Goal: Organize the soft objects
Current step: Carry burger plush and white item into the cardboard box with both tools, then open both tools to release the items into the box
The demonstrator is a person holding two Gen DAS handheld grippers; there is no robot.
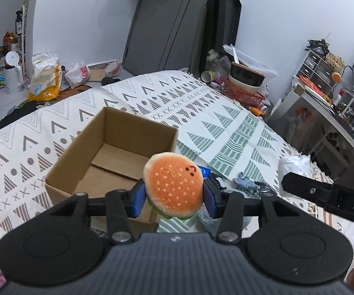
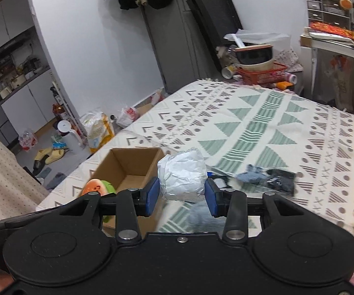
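My left gripper is shut on a plush hamburger and holds it above the near right corner of an open, empty cardboard box on the bed. My right gripper is shut on a crumpled white paper ball, held just right of the box. The hamburger also shows at the left of the right wrist view. The paper ball and the right gripper's arm show at the right of the left wrist view.
The bed has a patterned white, grey and green cover. A blue-grey cloth and a black cloth lie on it to the right of the box. A red basket with bowls stands beyond the bed. Bags and clutter lie on the floor at left.
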